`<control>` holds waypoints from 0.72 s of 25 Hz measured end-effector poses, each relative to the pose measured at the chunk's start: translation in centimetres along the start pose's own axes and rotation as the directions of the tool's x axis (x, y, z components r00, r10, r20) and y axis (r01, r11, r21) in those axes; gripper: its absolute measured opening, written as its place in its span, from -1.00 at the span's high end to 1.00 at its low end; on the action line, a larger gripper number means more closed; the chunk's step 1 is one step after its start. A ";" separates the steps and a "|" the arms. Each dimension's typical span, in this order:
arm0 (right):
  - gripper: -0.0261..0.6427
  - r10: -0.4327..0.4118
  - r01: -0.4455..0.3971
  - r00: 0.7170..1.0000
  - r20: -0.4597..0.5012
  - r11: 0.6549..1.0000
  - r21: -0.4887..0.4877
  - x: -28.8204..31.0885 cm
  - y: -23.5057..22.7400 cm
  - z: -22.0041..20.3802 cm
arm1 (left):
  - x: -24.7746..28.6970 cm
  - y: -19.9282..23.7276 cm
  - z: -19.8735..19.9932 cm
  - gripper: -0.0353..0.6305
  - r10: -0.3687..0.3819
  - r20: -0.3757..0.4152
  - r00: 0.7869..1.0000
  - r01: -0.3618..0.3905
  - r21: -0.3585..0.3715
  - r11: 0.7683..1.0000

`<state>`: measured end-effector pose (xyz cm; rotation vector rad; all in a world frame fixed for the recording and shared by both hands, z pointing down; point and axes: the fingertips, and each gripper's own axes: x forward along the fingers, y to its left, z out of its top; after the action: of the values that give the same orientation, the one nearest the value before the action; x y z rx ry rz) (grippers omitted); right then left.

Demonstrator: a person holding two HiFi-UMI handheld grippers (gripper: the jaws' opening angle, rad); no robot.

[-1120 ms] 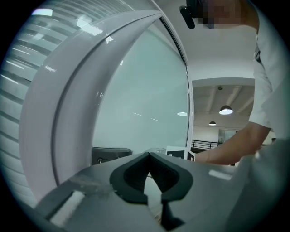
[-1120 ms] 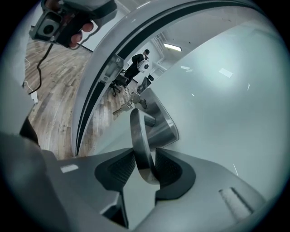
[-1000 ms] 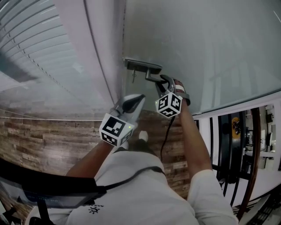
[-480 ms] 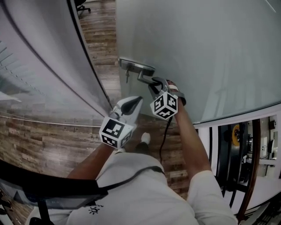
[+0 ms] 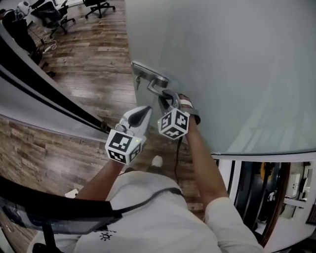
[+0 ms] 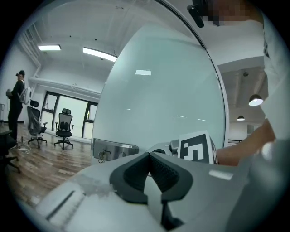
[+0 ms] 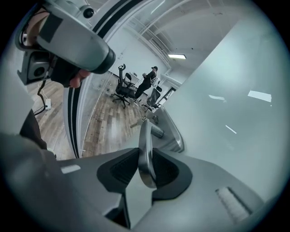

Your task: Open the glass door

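Note:
The frosted glass door [image 5: 222, 59] stands swung partway open, with a metal lock plate [image 5: 148, 73] and a lever handle [image 5: 157, 90] at its edge. My right gripper [image 5: 165, 101] is shut on that handle [image 7: 145, 149]; its jaws have just been closing, and the lever lies squeezed between the dark pads [image 7: 121, 170]. My left gripper [image 5: 145, 109] hangs just left of it, apart from the door, its jaws [image 6: 149, 155] shut on nothing. A key [image 6: 103, 155] hangs from the lock plate [image 6: 115, 148].
A glass wall panel with black stripes [image 5: 49, 94] runs along the left of the doorway. Beyond it are wood floor [image 5: 94, 64], office chairs [image 5: 96, 5] and a standing person [image 6: 18, 99]. A dark railing [image 5: 266, 197] is at lower right.
The door has swung open with the handle still in the right gripper. The wall panel has slid away to the left, baring the floor beyond. Both grippers moved left with the door.

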<state>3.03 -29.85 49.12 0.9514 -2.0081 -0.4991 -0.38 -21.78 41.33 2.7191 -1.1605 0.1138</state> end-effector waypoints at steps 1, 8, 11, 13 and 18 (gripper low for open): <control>0.62 -0.004 0.004 1.000 0.002 1.000 -0.002 0.3 -0.2 -0.3 | 0.4 0.0 -0.2 0.89 0.018 0.002 1.000 -0.018 0.003 1.000; 0.63 -0.027 0.027 1.000 -0.016 1.000 0.015 3.1 -2.5 -1.2 | 3.1 1.8 -0.3 0.89 0.111 0.024 0.993 -0.112 0.022 0.993; 0.64 -0.031 0.031 0.999 -0.020 0.999 0.036 4.5 -4.5 -2.1 | 4.5 2.8 0.1 0.89 0.147 0.023 0.989 -0.148 0.020 0.989; 0.64 -0.030 0.031 0.999 -0.021 0.998 0.055 5.4 -6.0 -2.9 | 5.7 3.2 0.4 0.89 0.162 0.017 0.987 -0.162 0.017 0.987; 0.64 -0.047 0.050 0.998 -0.035 0.995 0.088 6.7 -9.0 -4.7 | 7.5 3.4 0.6 0.89 0.157 0.018 0.987 -0.157 0.013 0.987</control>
<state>8.39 -40.72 49.54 1.0578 -1.9957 -0.4212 2.36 -29.47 42.31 2.6424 -1.3836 0.1205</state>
